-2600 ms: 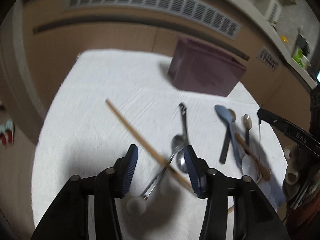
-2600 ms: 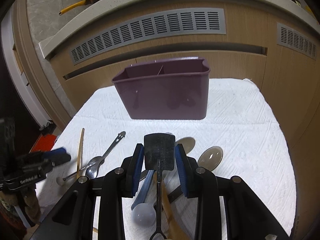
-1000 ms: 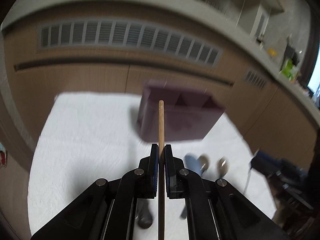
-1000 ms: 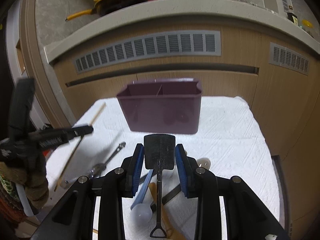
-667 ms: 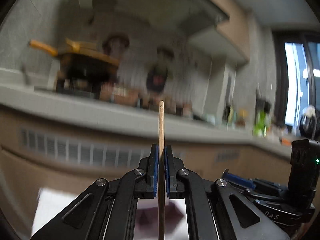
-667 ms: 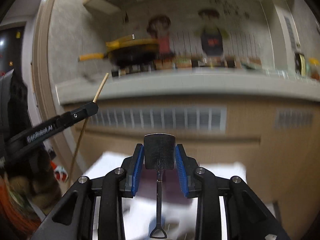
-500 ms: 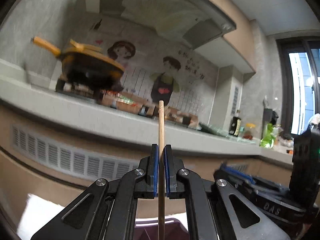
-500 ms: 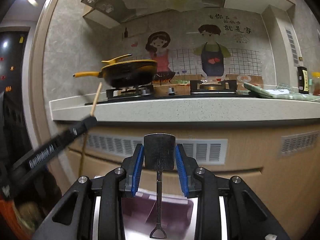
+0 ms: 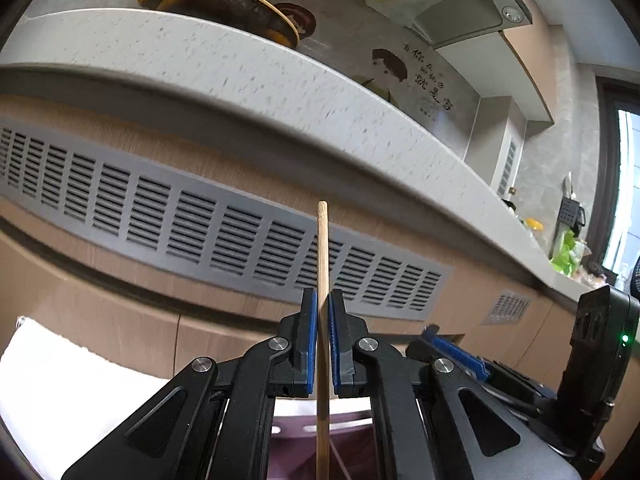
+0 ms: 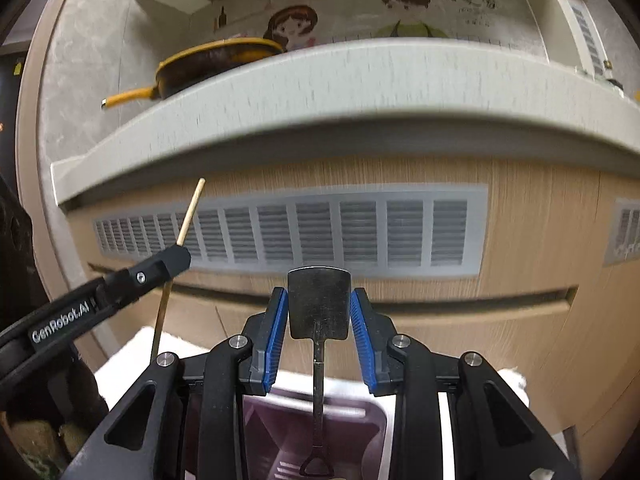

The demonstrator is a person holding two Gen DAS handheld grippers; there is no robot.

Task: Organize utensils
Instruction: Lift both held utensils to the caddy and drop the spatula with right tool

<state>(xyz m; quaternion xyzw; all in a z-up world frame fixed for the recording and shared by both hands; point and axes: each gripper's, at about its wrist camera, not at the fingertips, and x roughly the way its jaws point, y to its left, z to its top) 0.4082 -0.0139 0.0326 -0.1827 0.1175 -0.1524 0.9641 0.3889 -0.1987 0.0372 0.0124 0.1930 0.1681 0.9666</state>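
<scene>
My left gripper (image 9: 322,312) is shut on a wooden chopstick (image 9: 322,264) held upright, its lower end hanging over the purple utensil holder (image 9: 348,432). It also shows in the right wrist view (image 10: 176,258) with the chopstick (image 10: 188,216). My right gripper (image 10: 319,312) is shut on the blade of a small dark metal shovel-shaped spoon (image 10: 319,304), whose handle hangs down into the purple holder (image 10: 352,432). The right gripper (image 9: 452,354) shows at the lower right of the left wrist view.
A white towel (image 9: 60,376) covers the table under the holder. Wooden cabinet fronts with a grey vent grille (image 10: 320,232) stand close behind. A stone counter edge (image 9: 280,76) overhangs above, with a yellow pan (image 10: 208,64) on it.
Both grippers picked up their utensils from the towel, tilted upward, and moved over the purple holder. In the last half second both views dipped slightly downward and closer to the cabinet.
</scene>
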